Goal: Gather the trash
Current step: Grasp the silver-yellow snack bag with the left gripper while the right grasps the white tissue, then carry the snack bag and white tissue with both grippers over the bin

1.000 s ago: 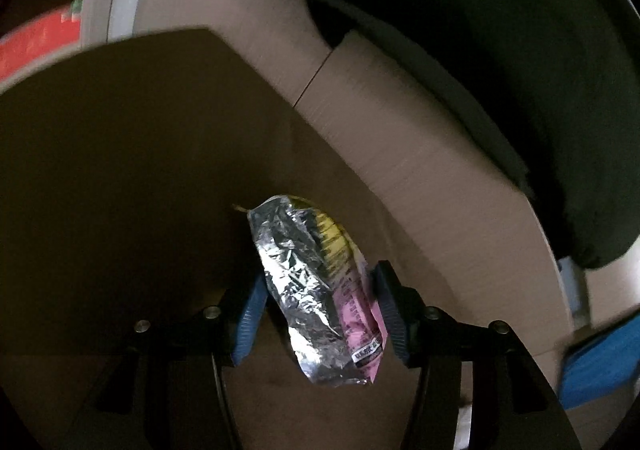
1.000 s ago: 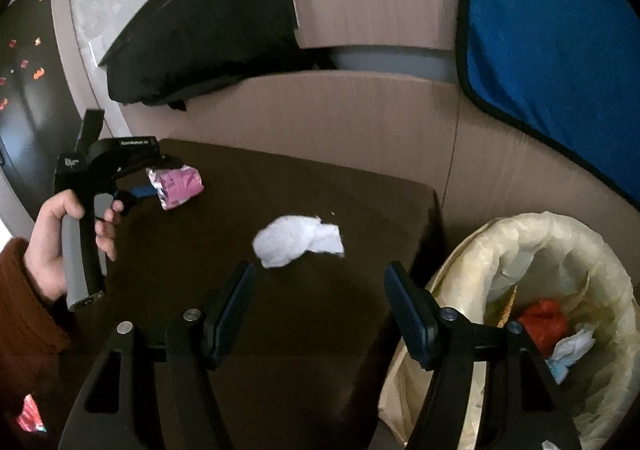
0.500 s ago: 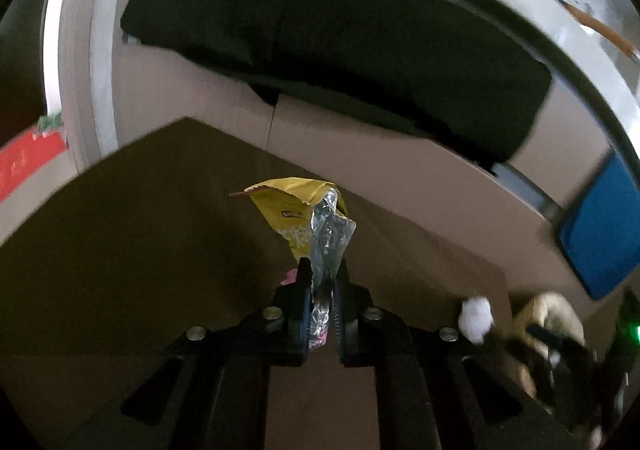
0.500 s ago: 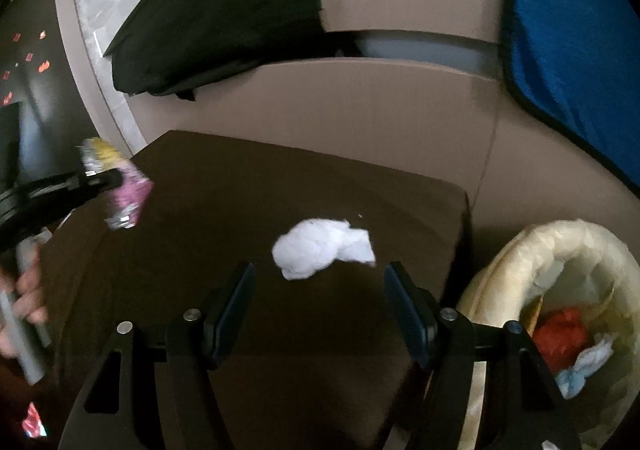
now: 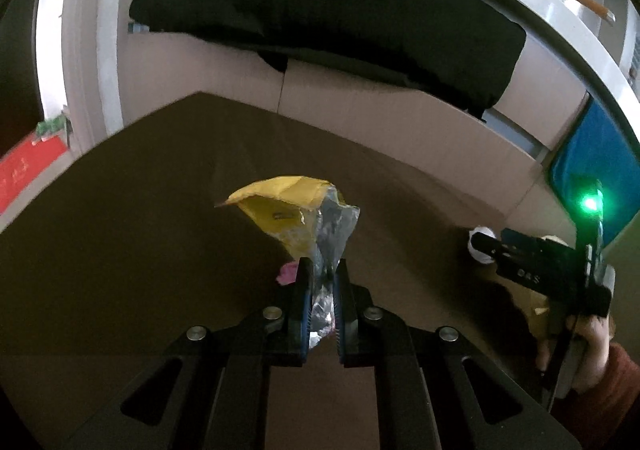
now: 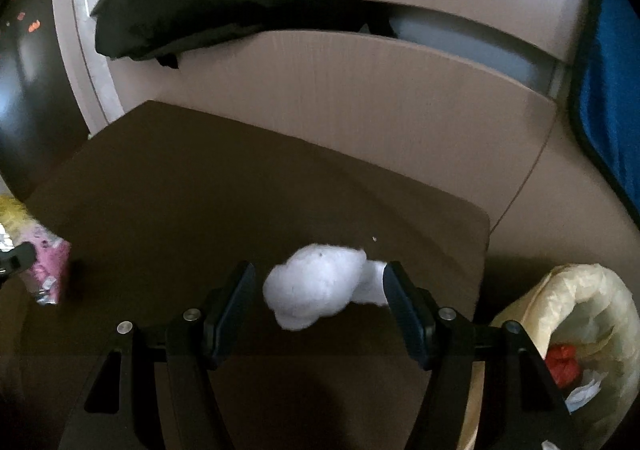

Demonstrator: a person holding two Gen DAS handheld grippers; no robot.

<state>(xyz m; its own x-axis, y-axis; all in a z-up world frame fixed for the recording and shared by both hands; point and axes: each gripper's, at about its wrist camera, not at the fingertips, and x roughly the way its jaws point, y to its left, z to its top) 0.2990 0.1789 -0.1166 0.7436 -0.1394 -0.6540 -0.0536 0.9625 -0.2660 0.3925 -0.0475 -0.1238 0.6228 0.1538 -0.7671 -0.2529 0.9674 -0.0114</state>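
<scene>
- Left wrist view: the left hand-held gripper (image 5: 320,292) is pressed together on a crumpled snack wrapper (image 5: 304,222), yellow outside, silver foil inside, with a pink scrap showing low beside the left finger. The wrapper stands up out of the jaws above the brown desk (image 5: 140,230).
- At 3 o'clock the right hand-held gripper (image 5: 486,246) reaches in, a green light glowing on its body, with a white tissue ball (image 5: 478,250) just at its tips. The person's right hand (image 5: 592,346) holds its grip at 4 o'clock.
- Right wrist view: the right hand-held gripper (image 6: 318,294) is spread wide around the tissue ball (image 6: 316,292), which lies on the desk (image 6: 240,190) between the fingers; whether the pads touch it I cannot tell.
- The wrapper (image 6: 44,270) shows at 9 o'clock, pinched by the left tool.
- At 4 o'clock, off the desk's corner, a lined trash bin (image 6: 580,298) holds red and white scraps.
</scene>
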